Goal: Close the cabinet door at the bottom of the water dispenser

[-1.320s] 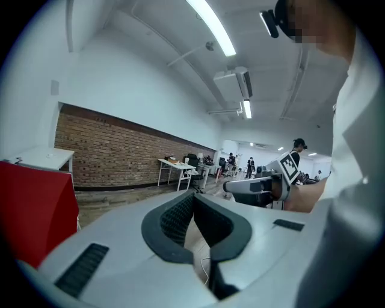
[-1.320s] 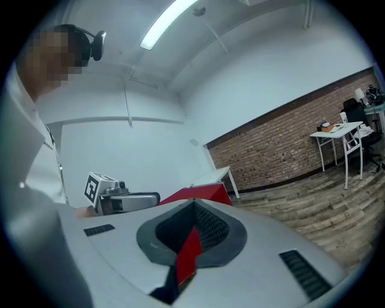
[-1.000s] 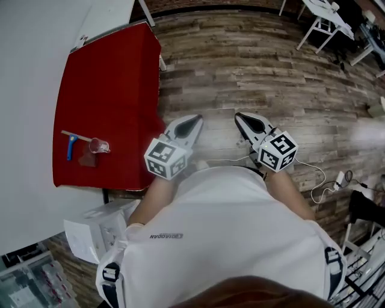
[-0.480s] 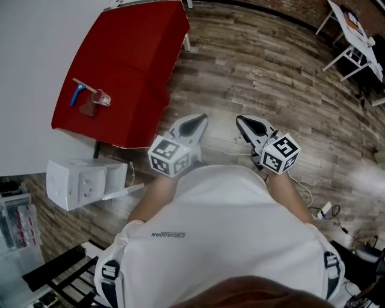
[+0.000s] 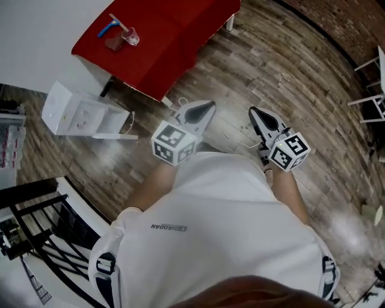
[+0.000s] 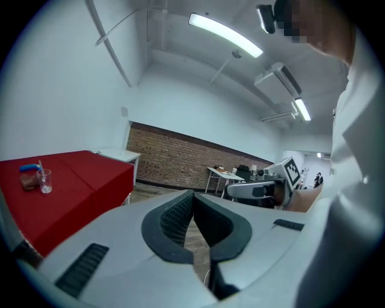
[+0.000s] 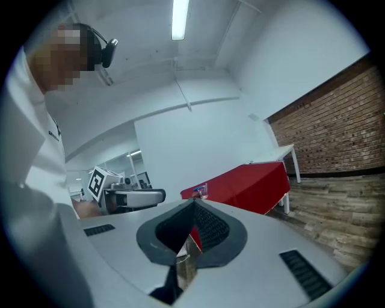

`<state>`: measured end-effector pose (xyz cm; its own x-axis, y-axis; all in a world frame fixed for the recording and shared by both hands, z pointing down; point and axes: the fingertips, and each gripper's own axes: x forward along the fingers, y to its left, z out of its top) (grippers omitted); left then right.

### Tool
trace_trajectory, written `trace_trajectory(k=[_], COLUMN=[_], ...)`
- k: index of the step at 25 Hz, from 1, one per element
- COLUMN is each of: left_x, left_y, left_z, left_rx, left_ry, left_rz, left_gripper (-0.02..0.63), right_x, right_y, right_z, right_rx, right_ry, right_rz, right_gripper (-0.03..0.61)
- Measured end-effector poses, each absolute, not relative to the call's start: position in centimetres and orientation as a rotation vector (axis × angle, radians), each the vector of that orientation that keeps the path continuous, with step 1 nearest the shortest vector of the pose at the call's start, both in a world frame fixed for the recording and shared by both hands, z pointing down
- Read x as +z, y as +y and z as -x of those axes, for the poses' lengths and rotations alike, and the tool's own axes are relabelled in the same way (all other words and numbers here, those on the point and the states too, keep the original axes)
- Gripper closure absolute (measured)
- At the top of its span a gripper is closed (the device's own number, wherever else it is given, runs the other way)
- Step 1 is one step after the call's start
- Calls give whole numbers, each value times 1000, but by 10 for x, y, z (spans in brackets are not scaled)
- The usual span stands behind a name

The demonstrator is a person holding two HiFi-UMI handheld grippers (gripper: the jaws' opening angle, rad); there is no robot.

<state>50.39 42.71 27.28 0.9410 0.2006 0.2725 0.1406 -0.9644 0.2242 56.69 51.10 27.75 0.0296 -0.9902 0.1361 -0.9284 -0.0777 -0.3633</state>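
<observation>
Left tongs point(image 5: 206, 108) and right tongs point(image 5: 255, 113), each pressed together and empty, in front of the person's torso. Beyond, at left: white water dispenser point(image 5: 67, 110) on the plank floor point(image 5: 271, 66), its cabinet door point(image 5: 115, 126) standing open. Farther: red tabletop point(image 5: 174, 42) with a clear cup point(image 5: 130, 37); brick wall point(image 5: 337, 18).

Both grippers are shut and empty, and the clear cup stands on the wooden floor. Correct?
Not quite. The head view shows the clear cup standing on the red table, not the floor. The left gripper and right gripper are indeed shut and empty.
</observation>
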Motion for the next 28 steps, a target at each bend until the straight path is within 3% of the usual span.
trace_trajectory(k=[19,28], left_x=[273,280], left_y=[368,315], left_z=[-381,-285], left_rx=[429,399], left_ry=[-250,-491], left_rz=[-2889,-2805], left_gripper=[621,621], right_x=[274,275], right_y=[421,354], right_z=[-467,-381], right_rx=[-540,-579], right_ry=[2415,2574], right_rz=[1735,1561], right_gripper=[566,566])
